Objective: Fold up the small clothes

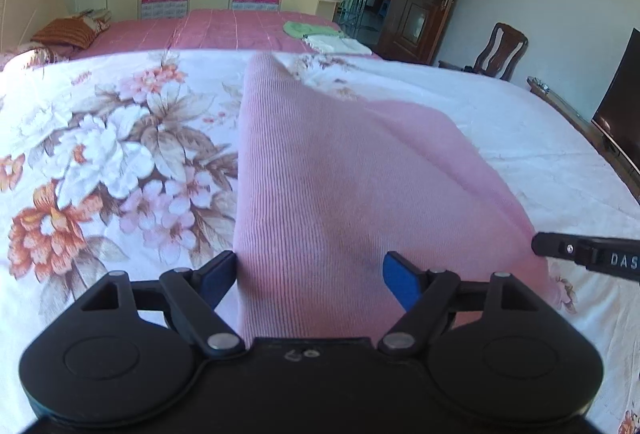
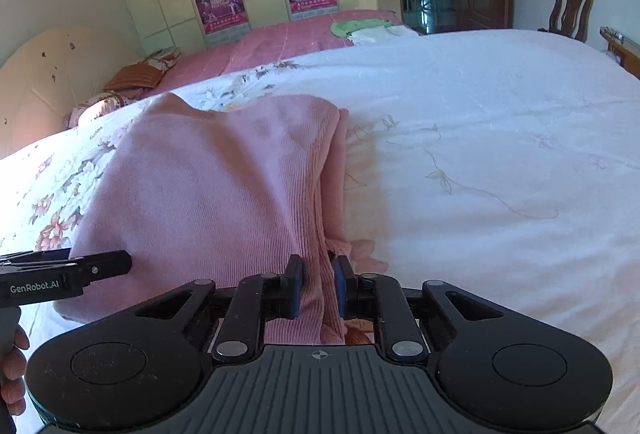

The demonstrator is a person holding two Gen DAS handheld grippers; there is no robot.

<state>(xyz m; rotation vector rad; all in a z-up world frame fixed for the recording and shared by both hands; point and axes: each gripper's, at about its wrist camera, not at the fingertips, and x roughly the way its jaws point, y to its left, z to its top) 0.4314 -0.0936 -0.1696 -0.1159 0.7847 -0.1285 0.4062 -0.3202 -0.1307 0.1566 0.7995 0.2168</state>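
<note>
We see a pink garment [image 2: 224,190] lying folded on the flowered bed [image 2: 500,122]. The right tongs [image 2: 319,286] stand narrow, pinching its layered edge to keep the fold together; the left tongs [image 1: 310,280] straddle it wide, pads not pressing.

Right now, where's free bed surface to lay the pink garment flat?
Widest bare patch: plain white bedspread right of the pink garment, running to the bed's far edge. Floral bedspread left of the garment is also free. Crowded: far pink bed's corner, holding the green cloth and white cloth.
</note>
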